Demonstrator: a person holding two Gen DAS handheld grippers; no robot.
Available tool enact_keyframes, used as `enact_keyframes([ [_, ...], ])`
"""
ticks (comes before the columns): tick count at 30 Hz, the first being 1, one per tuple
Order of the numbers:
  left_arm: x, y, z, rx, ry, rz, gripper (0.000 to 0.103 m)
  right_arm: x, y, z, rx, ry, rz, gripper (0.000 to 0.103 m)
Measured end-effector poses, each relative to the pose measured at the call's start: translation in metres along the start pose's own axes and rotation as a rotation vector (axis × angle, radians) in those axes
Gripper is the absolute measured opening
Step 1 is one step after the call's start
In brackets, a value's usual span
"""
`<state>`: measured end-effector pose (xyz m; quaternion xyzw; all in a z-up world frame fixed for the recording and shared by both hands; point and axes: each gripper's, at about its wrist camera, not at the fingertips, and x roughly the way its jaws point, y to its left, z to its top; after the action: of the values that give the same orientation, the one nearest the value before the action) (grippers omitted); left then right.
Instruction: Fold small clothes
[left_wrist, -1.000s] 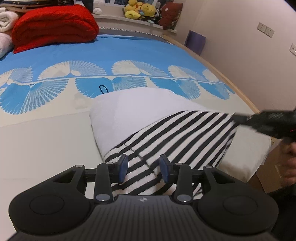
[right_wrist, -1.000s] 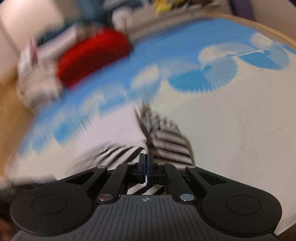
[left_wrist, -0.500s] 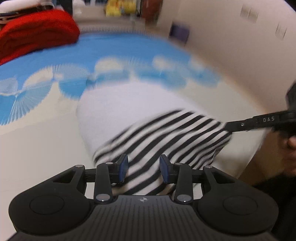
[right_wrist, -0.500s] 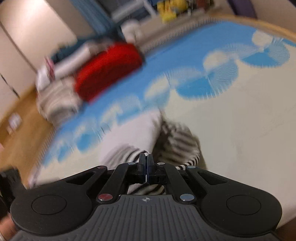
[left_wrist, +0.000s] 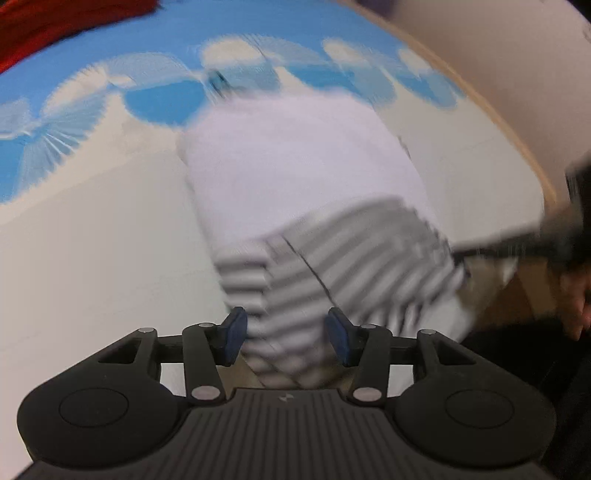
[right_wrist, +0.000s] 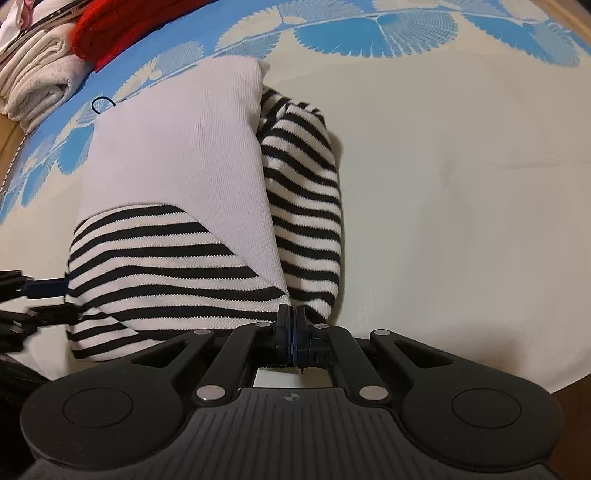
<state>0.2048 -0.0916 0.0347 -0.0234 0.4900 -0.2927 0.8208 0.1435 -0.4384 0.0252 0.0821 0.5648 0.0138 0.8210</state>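
A small garment (right_wrist: 177, 173) with a white body and black-and-white striped parts lies on the bed; it also shows, blurred, in the left wrist view (left_wrist: 303, 192). My right gripper (right_wrist: 291, 334) is shut on the striped hem at the garment's near edge. My left gripper (left_wrist: 286, 334) is open, its blue pads either side of the striped edge without clamping it. The left gripper's fingers (right_wrist: 44, 286) show at the garment's left edge in the right wrist view. The right gripper shows as a dark blur (left_wrist: 554, 240) in the left wrist view.
The bed has a cream and blue fan-patterned sheet (right_wrist: 443, 147). A red blanket (right_wrist: 122, 26) and folded white towels (right_wrist: 33, 85) lie at the far end. The bed's wooden edge (left_wrist: 517, 140) and a wall are at the right in the left wrist view.
Both grippers have swung down and in toward the garment's near edge. The right gripper stays shut on the striped hem; the left stays open.
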Motion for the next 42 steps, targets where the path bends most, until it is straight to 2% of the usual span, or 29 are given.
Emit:
enact_keyframes([
  [1,-0.005,0.009,0.011,-0.038,-0.024,0.008,0.06,0.0,0.0,0.001,-0.008,-0.007,-0.015,0.0],
  [4,-0.007,0.036,0.036,-0.164,-0.097,0.014,0.081,-0.005,0.005,0.0,-0.047,-0.032,-0.045,0.0],
  [6,0.005,0.055,0.045,-0.247,-0.149,0.015,0.081,-0.006,0.009,-0.003,-0.077,-0.038,-0.052,0.0],
  [8,0.025,0.074,0.046,-0.345,-0.154,-0.03,0.081,-0.009,0.013,-0.003,-0.098,-0.054,-0.08,0.003],
  [9,0.035,0.081,0.043,-0.392,-0.142,-0.064,0.081,-0.014,0.013,-0.001,-0.086,-0.092,-0.088,0.014],
  [10,0.046,0.088,0.044,-0.435,-0.116,-0.087,0.081,-0.021,0.012,0.002,-0.063,-0.14,-0.081,0.031],
  [12,0.061,0.094,0.047,-0.51,-0.081,-0.106,0.081,-0.037,0.007,0.01,0.012,-0.268,-0.036,0.048],
  [14,0.07,0.094,0.051,-0.523,-0.088,-0.131,0.083,-0.045,0.002,0.022,0.109,-0.377,0.024,0.055],
  [15,0.074,0.094,0.053,-0.529,-0.087,-0.139,0.083,-0.044,0.001,0.027,0.138,-0.389,0.048,0.058],
  [17,0.085,0.093,0.052,-0.555,-0.086,-0.164,0.084,-0.028,0.001,0.043,0.193,-0.355,0.085,0.061],
  [21,0.102,0.096,0.044,-0.632,-0.092,-0.216,0.086,0.014,0.003,0.066,0.323,-0.241,0.081,0.061],
  [24,0.11,0.095,0.044,-0.659,-0.103,-0.242,0.086,0.039,0.01,0.069,0.364,-0.151,0.045,0.061],
  [25,0.11,0.093,0.045,-0.643,-0.112,-0.231,0.083,0.044,0.017,0.069,0.358,-0.142,0.035,0.055],
  [26,0.108,0.091,0.047,-0.622,-0.118,-0.214,0.077,0.046,0.021,0.069,0.339,-0.147,0.021,0.049],
  [27,0.105,0.086,0.05,-0.594,-0.125,-0.189,0.073,0.048,0.025,0.07,0.323,-0.155,0.014,0.033],
  [28,0.101,0.082,0.052,-0.569,-0.135,-0.168,0.061,0.048,0.027,0.07,0.314,-0.163,0.018,0.019],
  [29,0.094,0.077,0.055,-0.536,-0.154,-0.148,0.046,0.048,0.028,0.071,0.318,-0.17,0.027,0.015],
  [31,0.074,0.068,0.063,-0.465,-0.205,-0.116,0.036,0.044,0.03,0.071,0.341,-0.193,0.032,0.007],
  [35,0.024,0.062,0.075,-0.352,-0.361,-0.014,0.034,0.037,0.037,0.072,0.391,-0.267,0.07,0.005],
  [39,-0.008,0.09,0.076,-0.321,-0.458,0.119,0.036,0.028,0.059,0.083,0.364,-0.385,0.183,0.005],
  [41,-0.017,0.111,0.073,-0.346,-0.466,0.193,0.054,0.029,0.086,0.089,0.287,-0.428,0.224,0.005],
  [42,-0.021,0.12,0.07,-0.368,-0.47,0.235,0.056,0.032,0.099,0.092,0.243,-0.438,0.23,0.005],
])
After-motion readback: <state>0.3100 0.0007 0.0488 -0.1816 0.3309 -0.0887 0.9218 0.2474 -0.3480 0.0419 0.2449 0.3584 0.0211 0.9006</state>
